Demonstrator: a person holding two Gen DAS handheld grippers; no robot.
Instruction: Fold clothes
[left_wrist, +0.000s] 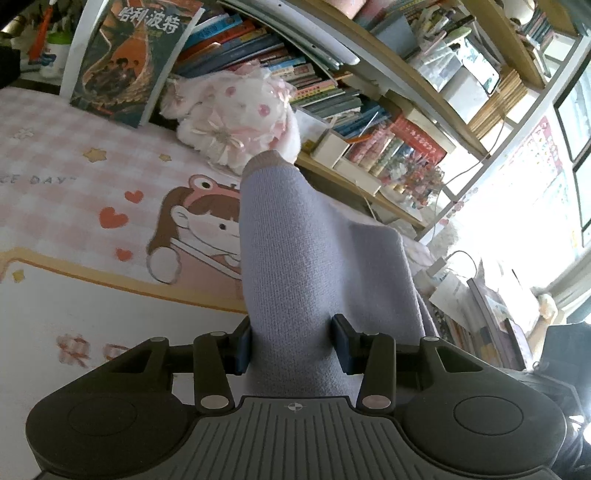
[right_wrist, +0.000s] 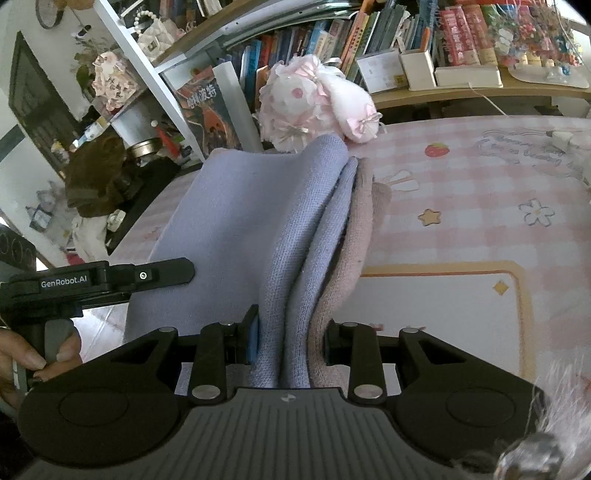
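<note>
Pinching the lavender-blue knitted garment with its beige-pink trim (left_wrist: 295, 258), the left gripper (left_wrist: 293, 345) has its jaws pressed onto a thick bundle of the knit at lower centre of its view. The right gripper (right_wrist: 291, 341) likewise clamps several stacked layers, blue and beige-pink, at lower centre of the right view. The garment hangs lifted between the 2 tools above the pink checked cartoon-print bedsheet (left_wrist: 74, 147), its cuff reaching toward the pink-and-white plush toy (left_wrist: 236, 122) at upper centre. To fold well, I would judge both grips should hold firm, keep the held edges level and taut, then lower together so the layers land flat on the sheet, clear of the toy.
</note>
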